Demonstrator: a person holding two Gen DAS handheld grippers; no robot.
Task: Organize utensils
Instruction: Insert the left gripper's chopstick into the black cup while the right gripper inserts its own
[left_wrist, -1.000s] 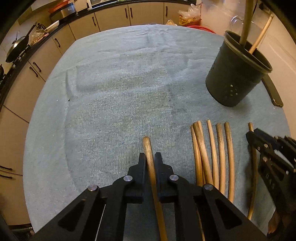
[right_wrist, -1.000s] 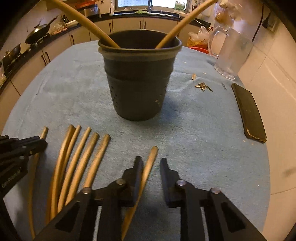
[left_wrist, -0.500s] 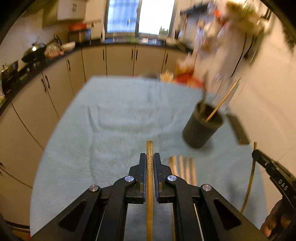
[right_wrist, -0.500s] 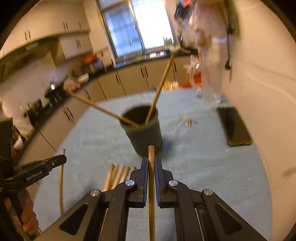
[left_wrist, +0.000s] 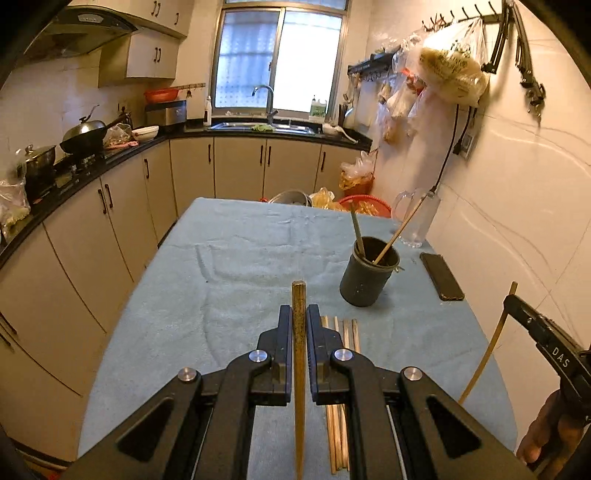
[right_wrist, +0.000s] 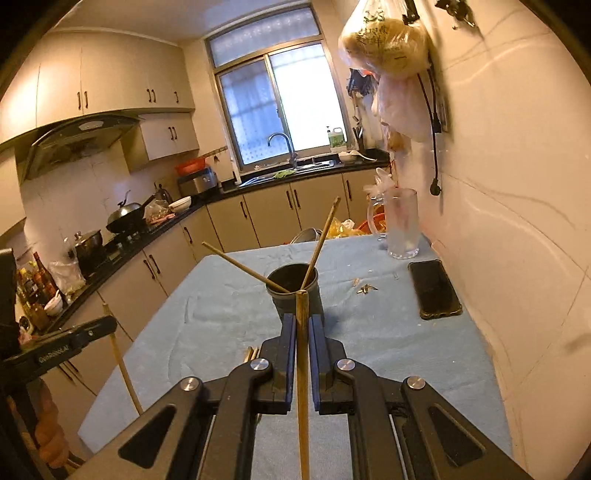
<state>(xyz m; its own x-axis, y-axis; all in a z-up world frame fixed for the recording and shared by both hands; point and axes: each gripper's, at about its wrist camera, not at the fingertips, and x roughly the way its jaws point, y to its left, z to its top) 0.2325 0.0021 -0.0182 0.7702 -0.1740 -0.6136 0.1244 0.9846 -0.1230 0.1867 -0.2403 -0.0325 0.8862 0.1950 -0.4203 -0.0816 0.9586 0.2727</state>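
My left gripper is shut on a wooden chopstick and holds it well above the blue-clothed table. In the right wrist view my right gripper is shut on a second chopstick, also lifted. A black holder cup stands on the table ahead, with two chopsticks leaning in it. Several more chopsticks lie on the cloth below my left gripper. Each gripper shows at the edge of the other's view, its chopstick hanging down.
A dark phone lies by the wall right of the cup. A clear glass jug stands at the table's far right. Small scraps lie near the phone. Kitchen cabinets and a stove run along the left; the tiled wall is close on the right.
Both grippers have risen from the cloth, each lifting a chopstick. The right one closed fully on its stick. The views tipped up from the table to the room.
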